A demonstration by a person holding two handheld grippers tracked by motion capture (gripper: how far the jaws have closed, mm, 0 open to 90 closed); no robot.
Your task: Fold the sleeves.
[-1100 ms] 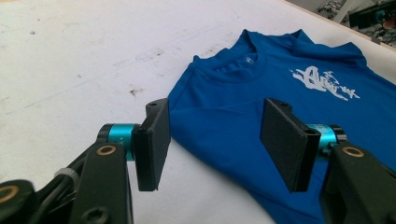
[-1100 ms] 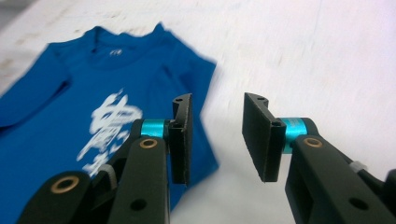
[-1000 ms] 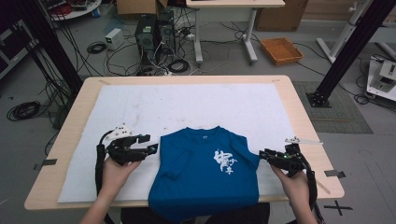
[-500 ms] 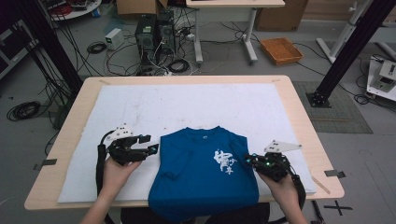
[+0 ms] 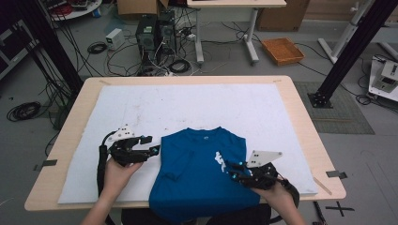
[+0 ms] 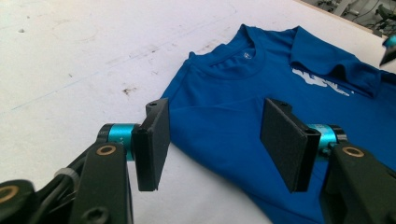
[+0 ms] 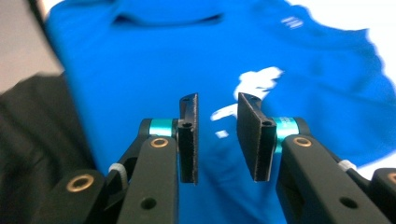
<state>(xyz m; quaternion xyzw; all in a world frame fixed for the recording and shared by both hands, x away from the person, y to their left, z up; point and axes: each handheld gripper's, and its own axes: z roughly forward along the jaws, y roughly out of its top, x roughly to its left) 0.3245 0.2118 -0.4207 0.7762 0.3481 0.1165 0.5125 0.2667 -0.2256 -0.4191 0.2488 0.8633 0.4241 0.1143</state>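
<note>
- Lying flat on the white mat (image 5: 197, 110), the blue T-shirt (image 5: 197, 176) sits at the near middle of the wooden table (image 5: 305, 122), collar toward the far side and hem hanging over the near edge in front of you.
- Your left gripper (image 5: 149, 144) rests on the mat just beside the shirt's left edge, level with the sleeve, pointing toward the cloth.
- In the left gripper view its jaws stand wide apart with nothing between the pads; one pad is over bare mat and the other over the blue cloth (image 6: 243, 116), and you can see the shirt's edge running between them on the mat below.
- Your right gripper (image 5: 233, 169) is over the shirt's right side, close by the white print (image 5: 219, 159) on the chest.
- Its jaws have just been opening after a squeeze; in the right gripper view they now stand at a narrow gap, and nothing sits between the pads.
- That same view shows the shirt (image 7: 140, 60) beneath the right jaws, with the white print (image 7: 257, 81) just beyond the tips; the picture is blurred there.
- The shirt's right sleeve is folded in over the chest, as the left gripper view shows at its far side.
- You cannot tell from these views whether the right pads touch the cloth below them.
</note>
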